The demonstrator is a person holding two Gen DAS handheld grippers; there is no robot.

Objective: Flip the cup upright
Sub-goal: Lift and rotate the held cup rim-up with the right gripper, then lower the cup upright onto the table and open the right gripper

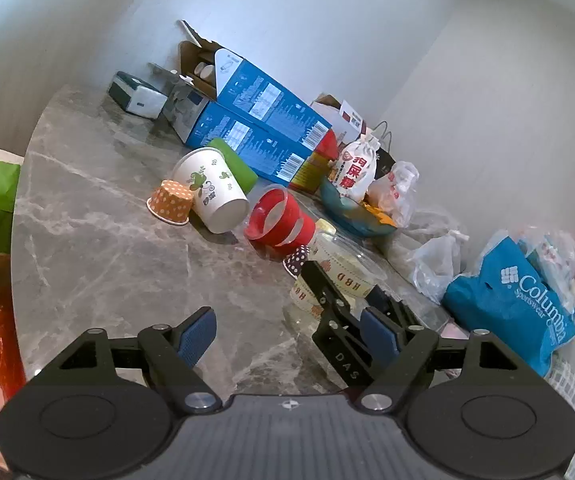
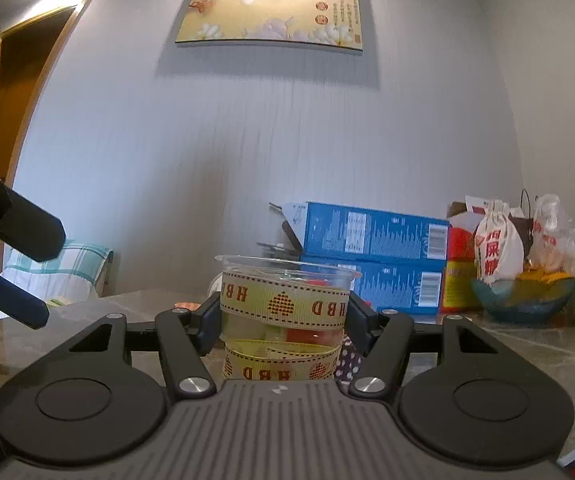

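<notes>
Clear plastic cup [image 2: 285, 312], wrapped in two yellow "HBD" ribbon bands, stands mouth-up between the jaws of the right gripper [image 2: 283, 320], which are clenched on its wall about level with the upper band. In the left wrist view the cup [image 1: 339, 276] sits on the grey marble surface [image 1: 127, 248] just beside the red-banded cup [image 1: 277, 220]. It looks light and thin-walled, so a hard squeeze would probably buckle it; the ribbon likely gives better grip than bare, slippery plastic. The left gripper [image 1: 287, 334] hovers near the cup, jaws released and holding nothing.
</notes>
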